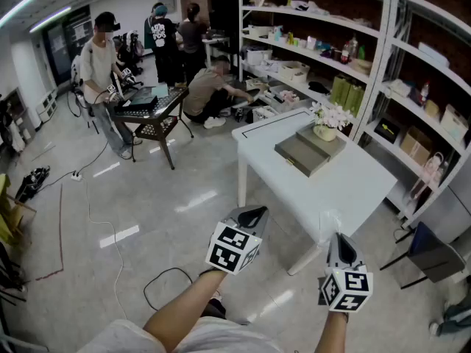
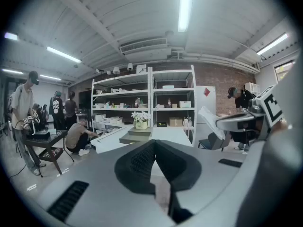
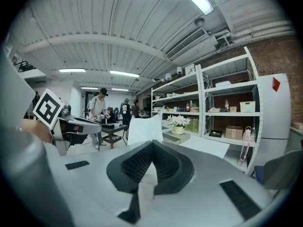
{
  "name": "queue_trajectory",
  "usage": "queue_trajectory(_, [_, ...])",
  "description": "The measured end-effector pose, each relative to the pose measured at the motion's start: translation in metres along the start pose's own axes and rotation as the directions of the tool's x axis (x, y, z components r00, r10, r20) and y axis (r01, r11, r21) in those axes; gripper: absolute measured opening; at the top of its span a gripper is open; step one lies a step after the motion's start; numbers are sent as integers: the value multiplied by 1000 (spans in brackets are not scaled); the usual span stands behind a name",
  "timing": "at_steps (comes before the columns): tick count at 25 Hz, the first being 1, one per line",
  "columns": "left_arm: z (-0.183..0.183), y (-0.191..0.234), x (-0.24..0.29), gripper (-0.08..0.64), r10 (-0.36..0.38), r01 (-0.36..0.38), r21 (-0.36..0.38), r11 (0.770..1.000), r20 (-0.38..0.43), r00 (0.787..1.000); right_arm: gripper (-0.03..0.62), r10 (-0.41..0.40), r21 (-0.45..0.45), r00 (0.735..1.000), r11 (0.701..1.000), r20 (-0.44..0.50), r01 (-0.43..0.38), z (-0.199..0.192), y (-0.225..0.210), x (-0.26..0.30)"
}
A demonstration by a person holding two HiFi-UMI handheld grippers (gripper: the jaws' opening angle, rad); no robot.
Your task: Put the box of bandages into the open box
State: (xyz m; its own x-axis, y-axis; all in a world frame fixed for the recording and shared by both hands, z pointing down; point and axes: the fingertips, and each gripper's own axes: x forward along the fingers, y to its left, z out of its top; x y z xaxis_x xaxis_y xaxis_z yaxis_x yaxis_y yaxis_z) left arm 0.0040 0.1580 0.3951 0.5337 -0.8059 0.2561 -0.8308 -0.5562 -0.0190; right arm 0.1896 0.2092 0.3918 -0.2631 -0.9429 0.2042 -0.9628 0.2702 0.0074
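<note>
Right gripper (image 3: 152,144): jaws meet at the tips, nothing between them.
Left gripper (image 3: 144,126): alongside, to the left.
Table (image 3: 203,148): white, just ahead, potted flowers (image 3: 178,121) on it.
Shelving (image 3: 227,111): right, against brick.
People (image 3: 100,109): far back.

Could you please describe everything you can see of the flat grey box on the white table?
The flat grey box is dull olive-grey, matte, rectangular and low, apparently in two stacked layers. It lies flat, turned askew, on the white table towards its far side. A pot of white flowers stands at its far edge.
</note>
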Motion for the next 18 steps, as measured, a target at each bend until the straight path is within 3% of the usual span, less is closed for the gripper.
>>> queue_trajectory(10, [-2,16,3,5,24,-24,-5,1000,-1,1000,5,7,5,1000,1000,2,-7,-2,1,15])
queue_trajectory(18, [-9,42,34,5,-2,2,-12,1000,-20,1000,5,-17,8,1000,1000,-24,17,-6,-3,48])
